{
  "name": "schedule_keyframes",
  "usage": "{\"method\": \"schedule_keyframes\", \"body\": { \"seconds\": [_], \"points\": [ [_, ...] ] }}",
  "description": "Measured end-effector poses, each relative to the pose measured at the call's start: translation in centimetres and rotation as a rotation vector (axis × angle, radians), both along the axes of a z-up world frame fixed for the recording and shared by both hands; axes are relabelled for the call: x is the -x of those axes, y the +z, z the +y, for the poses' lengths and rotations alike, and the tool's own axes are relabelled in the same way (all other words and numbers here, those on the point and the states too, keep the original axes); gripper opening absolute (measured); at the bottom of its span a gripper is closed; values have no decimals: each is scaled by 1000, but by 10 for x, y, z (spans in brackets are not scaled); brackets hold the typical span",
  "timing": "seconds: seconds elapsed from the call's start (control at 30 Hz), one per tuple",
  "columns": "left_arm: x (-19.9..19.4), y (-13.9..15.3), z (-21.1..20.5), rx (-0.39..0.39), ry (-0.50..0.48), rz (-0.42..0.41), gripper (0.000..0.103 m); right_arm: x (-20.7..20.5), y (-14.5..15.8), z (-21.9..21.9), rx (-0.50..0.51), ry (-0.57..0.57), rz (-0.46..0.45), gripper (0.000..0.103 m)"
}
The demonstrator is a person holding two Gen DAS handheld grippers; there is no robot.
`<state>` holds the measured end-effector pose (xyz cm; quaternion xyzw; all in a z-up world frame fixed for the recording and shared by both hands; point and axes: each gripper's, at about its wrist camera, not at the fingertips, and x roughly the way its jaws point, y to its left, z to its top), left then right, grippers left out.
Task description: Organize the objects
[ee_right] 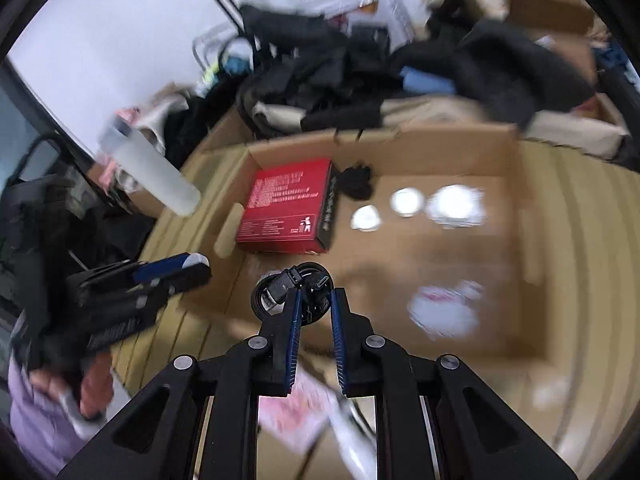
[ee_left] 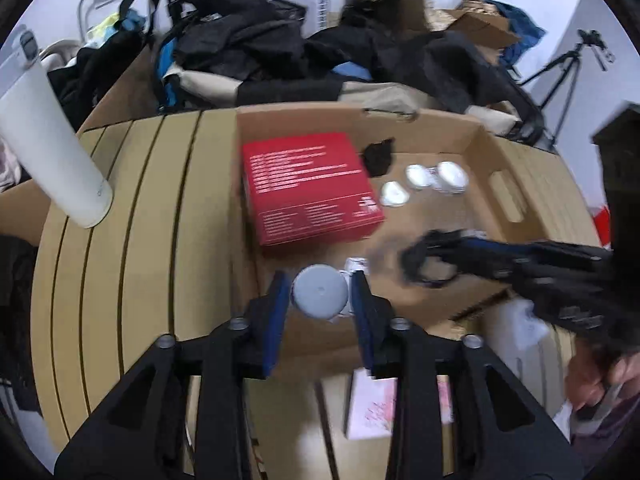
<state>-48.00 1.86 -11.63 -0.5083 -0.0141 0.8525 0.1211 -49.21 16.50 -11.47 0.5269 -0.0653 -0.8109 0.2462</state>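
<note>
Left gripper (ee_left: pixel 320 294) over the near end of the open cardboard box (ee_left: pixel 496 152) on the slatted desk (ee_left: pixel 132 208): jaws apart, a grey round lid (ee_left: pixel 320 296) lying between the pads, contact not clear. Right gripper (ee_right: pixel 316 304) has its jaws clamped on a coiled black cable (ee_right: pixel 280 288), held above the box's near left corner. Inside the box: red box (ee_right: pixel 286 208) at the left, small black item (ee_right: pixel 354 182) beside it, three white round pieces (ee_right: pixel 406 201) to the right.
</note>
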Motion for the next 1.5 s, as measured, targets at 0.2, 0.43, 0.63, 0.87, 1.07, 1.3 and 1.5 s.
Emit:
{"method": "schedule_keyframes", "body": {
  "seconds": [0.2,0.43,0.63,0.87,1.07,1.3,1.5],
  "points": [
    [-13,9,-14,13,11,50,67,12,-40,-31,98,53,-131,52],
    [-50,67,-38,54,75,101,80,-17,30,18,22,-37,-9,77],
    [-112,125,-45,-5,61,151,89,-85,116,85,-137,-105,158,77],
    [-196,169,-13,-17,3,214,89,-169,168,122,-63,-192,221,81],
    [-305,179,-9,-24,-20,346,98,-280,179,125,-114,-178,370,81],
    [-393,128,-7,-51,6,364,101,-410,145,119,96,-135,612,103],
    [-395,75,3,-88,-52,224,97,-415,59,103,19,-99,364,103]
  ]
}}
